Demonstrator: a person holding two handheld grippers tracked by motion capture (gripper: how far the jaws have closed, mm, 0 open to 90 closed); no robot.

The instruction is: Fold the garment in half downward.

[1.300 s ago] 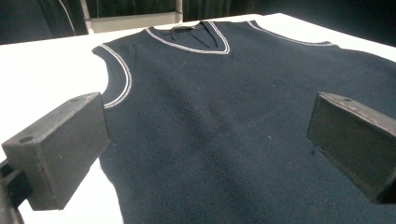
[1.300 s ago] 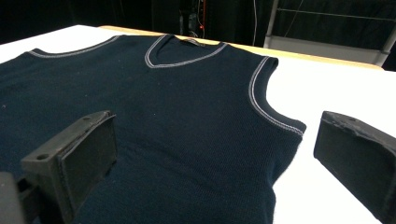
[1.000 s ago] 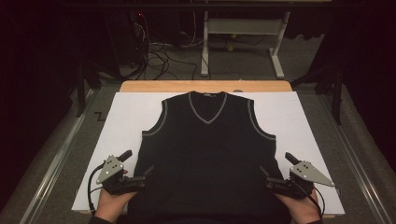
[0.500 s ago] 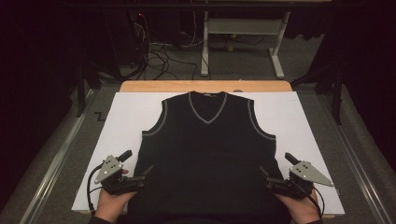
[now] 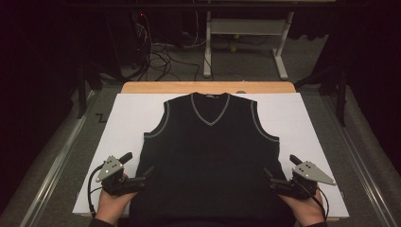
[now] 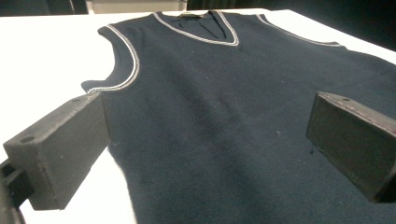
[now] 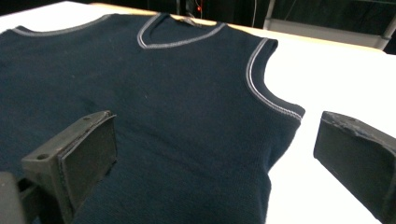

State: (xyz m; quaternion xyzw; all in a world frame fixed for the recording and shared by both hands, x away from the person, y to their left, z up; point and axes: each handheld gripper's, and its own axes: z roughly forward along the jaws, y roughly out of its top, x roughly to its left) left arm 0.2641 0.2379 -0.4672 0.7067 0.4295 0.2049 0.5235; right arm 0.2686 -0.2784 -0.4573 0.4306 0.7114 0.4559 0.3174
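Observation:
A dark navy sleeveless V-neck vest (image 5: 208,156) with grey trim lies flat, neck away from me, on a white sheet (image 5: 127,118). My left gripper (image 5: 139,163) is open at the vest's lower left edge, one jaw over the sheet and the other over the fabric. In the left gripper view, the vest (image 6: 224,107) spreads between the wide-apart jaws of that gripper (image 6: 208,137). My right gripper (image 5: 279,164) is open at the lower right edge in the same way. In the right gripper view, its jaws (image 7: 217,151) straddle the vest's side hem (image 7: 187,93). Neither holds anything.
The sheet covers a wooden table whose far edge (image 5: 208,87) shows as a tan strip. Beyond it stand a grey metal table frame (image 5: 246,33) and tangled cables (image 5: 161,52) on the floor. Metal rails (image 5: 61,156) run along both sides.

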